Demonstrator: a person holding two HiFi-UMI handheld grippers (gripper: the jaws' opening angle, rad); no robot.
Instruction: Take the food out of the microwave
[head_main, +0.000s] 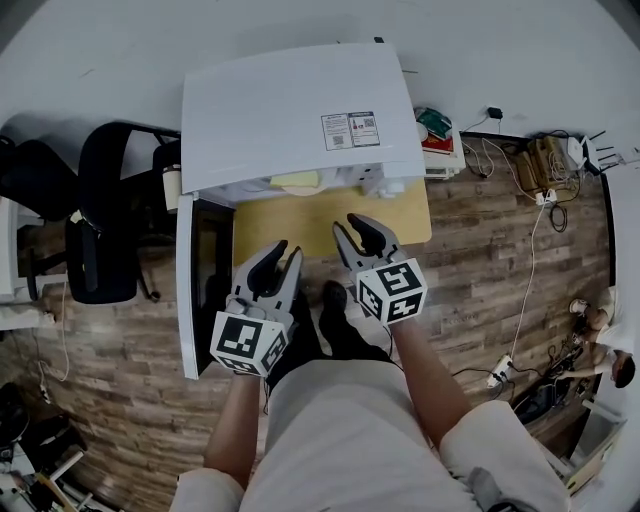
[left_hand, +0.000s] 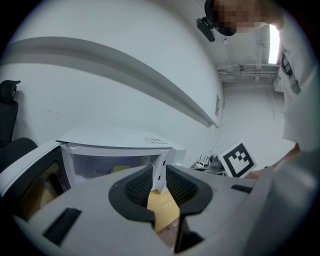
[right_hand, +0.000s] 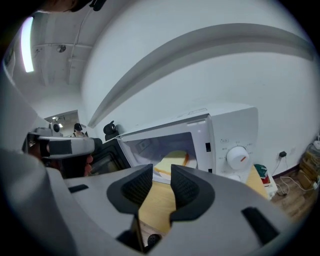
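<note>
White box-shaped microwave oven (head_main: 300, 110) (left_hand: 115, 137) (right_hand: 225, 130) on light wooden tabletop (head_main: 300, 225) (right_hand: 155, 200), against white wall. Dark-windowed microwave door (head_main: 205, 290) (right_hand: 107, 155) swung fully open to the left. Inside the cavity, pale yellow flat slice of food with brown edge (right_hand: 175, 161) (head_main: 295, 181), untouched, well apart from both grippers; can't tell what is under it. Left gripper (head_main: 283, 250) (left_hand: 159, 175) held above table's front edge, just beside the open door, jaws apart by a narrow gap, only tabletop and microwave front showing between. Right gripper (head_main: 355, 222) (right_hand: 161, 182) alongside, slightly further forward, pointed at the cavity opening, jaws likewise parted, gripping nothing. White round control knob (right_hand: 237, 156) on panel right of cavity. Black office chair (head_main: 100, 220) left of table on wood-plank floor (head_main: 480, 270).
</note>
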